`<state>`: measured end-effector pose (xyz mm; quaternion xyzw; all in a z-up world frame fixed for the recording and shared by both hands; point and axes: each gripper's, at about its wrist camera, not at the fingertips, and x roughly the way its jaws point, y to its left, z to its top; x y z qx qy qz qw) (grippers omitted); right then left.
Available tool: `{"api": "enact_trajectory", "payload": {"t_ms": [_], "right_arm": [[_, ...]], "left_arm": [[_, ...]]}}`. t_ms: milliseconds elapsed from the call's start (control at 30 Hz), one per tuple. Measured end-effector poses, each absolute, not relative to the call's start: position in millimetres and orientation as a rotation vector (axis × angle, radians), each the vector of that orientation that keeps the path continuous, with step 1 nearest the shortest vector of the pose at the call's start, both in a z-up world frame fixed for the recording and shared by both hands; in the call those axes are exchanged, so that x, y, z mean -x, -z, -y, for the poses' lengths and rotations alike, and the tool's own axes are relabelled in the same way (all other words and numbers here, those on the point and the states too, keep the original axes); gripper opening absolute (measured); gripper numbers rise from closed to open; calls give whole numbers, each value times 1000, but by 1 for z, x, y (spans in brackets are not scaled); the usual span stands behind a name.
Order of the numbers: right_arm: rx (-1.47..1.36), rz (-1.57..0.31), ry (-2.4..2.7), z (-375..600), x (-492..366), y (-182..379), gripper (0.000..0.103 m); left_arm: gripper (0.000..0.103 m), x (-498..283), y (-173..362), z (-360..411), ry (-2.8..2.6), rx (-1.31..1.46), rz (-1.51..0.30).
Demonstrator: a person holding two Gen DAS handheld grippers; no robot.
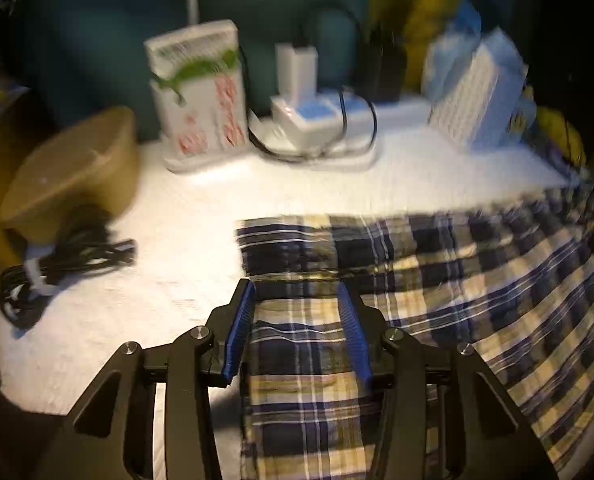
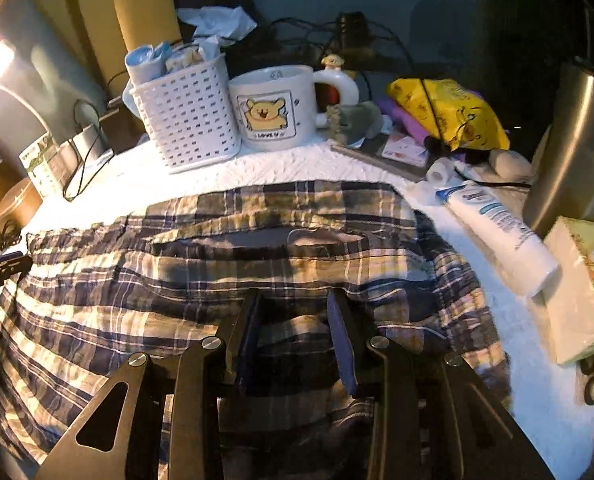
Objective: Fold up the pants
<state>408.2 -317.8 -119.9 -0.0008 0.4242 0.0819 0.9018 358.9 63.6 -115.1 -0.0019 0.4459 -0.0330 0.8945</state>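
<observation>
pants [image 2: 225,264] lie on the table, bunched between both claws' fingers.

dim room, warm glare upper left, motion blur, dark fisheye edges

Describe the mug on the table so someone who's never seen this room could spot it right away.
Start from the plaid pants spread over the white table cover, then look past their far edge. There, just right of the perforated white basket, stands the mug. It alone shows a yellow cartoon bear on its side.
</observation>
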Motion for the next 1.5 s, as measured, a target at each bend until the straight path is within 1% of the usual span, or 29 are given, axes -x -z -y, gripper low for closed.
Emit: {"api": "enact_trajectory", "payload": {"t_ms": [33, 67, 100, 133, 167, 300, 400, 600, 733, 767, 800, 867, 1100, 1200, 1500], "right_arm": [[-3, -870, -165, 320, -406, 116, 35], [-6, -861, -159, 322, -402, 112, 38], [-8, -853, -155, 324, -396, 107, 50], [-9, -845, -154, 326, -391, 103, 58], [-12, -832, -151, 329, -384, 96, 69], [-11, -799, -132, 338, -356, 80, 70], [-19, -792, -109, 349, -334, 74, 70], [-78, -846, -84, 367, -295, 87, 70], [-113, -883, -84, 370, -277, 100, 70], [-123, -892, -86, 370, -275, 102, 71], [-131, -898, -86, 370, -273, 105, 74], [-146, -905, -89, 371, -271, 107, 81], [-210, -949, -155, 366, -274, 117, 82], [-229, -934, -159, 365, -283, 118, 86], [-380, -877, -165, 380, -328, 120, 88]], "left_arm": [[44, -351, 108, -66, 75, 18, -899], [45, -344, 101, -67, 79, 25, -875], [45, -333, 92, -67, 84, 28, -842], [45, -325, 86, -66, 87, 28, -822], [45, -316, 80, -65, 91, 30, -804], [47, -279, 62, -62, 125, 52, -746], [50, -258, 57, -56, 139, 60, -736], [50, -224, 60, -42, 161, 69, -741], [50, -209, 69, -46, 158, 87, -771], [50, -207, 73, -48, 153, 93, -783], [50, -205, 75, -50, 148, 95, -790], [50, -200, 80, -55, 133, 101, -805], [50, -191, 88, -76, 59, 142, -832], [50, -190, 88, -79, 38, 147, -837], [50, -195, 77, -79, -24, 133, -833]]}}
